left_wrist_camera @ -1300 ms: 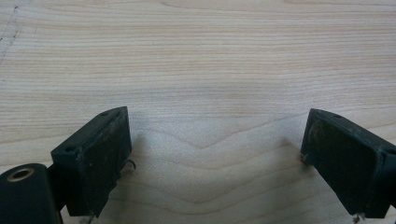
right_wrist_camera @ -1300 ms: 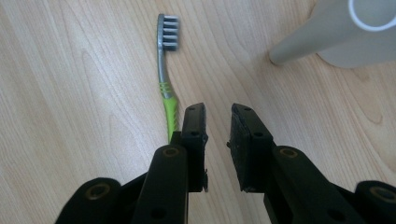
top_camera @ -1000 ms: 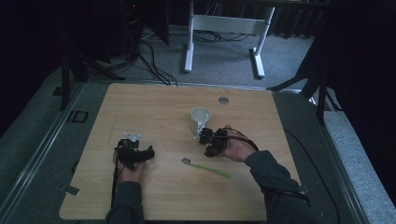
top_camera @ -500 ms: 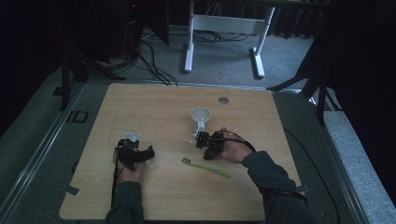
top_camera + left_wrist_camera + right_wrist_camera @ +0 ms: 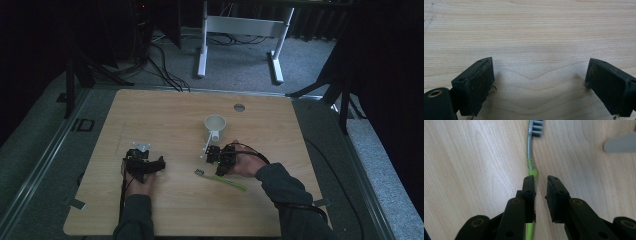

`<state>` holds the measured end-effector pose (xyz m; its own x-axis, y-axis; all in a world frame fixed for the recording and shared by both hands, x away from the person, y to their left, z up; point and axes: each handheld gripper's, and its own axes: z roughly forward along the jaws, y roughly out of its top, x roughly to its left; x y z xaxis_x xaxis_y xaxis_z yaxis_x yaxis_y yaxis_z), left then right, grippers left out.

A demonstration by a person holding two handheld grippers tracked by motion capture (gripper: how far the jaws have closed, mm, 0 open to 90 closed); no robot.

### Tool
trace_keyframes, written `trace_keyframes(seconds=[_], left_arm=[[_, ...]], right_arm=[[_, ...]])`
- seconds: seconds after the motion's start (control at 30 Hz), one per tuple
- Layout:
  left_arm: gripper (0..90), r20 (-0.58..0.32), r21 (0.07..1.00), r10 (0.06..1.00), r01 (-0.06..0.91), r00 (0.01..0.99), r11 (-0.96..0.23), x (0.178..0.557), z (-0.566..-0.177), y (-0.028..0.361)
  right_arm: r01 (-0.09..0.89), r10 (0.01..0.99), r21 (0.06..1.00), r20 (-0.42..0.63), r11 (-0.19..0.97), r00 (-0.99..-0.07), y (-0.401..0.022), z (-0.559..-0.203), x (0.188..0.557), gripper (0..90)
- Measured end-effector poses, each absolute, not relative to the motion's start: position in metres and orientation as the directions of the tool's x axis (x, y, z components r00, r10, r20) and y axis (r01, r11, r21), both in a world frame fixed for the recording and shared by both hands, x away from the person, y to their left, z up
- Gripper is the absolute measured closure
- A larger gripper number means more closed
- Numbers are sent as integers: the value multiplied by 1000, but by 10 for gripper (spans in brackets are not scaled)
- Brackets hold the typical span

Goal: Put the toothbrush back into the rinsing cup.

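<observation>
On the wooden table, seen from the high view, a green toothbrush lies flat a little to the 5 o'clock side of the centre, its bristled head pointing toward 10 o'clock and its handle running out toward 4 o'clock. The right gripper hangs just above the head end of it, coming in from 4 o'clock. In the right gripper view the right gripper has its jaws drawn narrow with a small gap, nothing pinched between them; the toothbrush passes under the left-hand jaw, the grey neck and bristles showing at 12 o'clock beyond the tips. A white cup lies on its side at 12 o'clock from that gripper, near it but apart, its mouth turned up-table; its pale edge shows at 2 o'clock in the right gripper view. A small grey disc sits toward the far edge. The left gripper rests at 8 o'clock, well apart from the toothbrush, its jaws spread wide over bare wood.
</observation>
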<state>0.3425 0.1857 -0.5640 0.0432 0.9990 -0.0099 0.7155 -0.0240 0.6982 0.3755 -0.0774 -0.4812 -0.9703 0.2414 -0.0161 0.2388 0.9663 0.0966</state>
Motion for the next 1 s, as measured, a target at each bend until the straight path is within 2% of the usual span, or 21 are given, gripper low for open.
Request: trace_keyframes(seconds=[1.0], left_arm=[[89,-10,698,999,716,43,-24,343,-564,186]], right_arm=[[212,212,20,8,977,-977,-71,-508,373,752]])
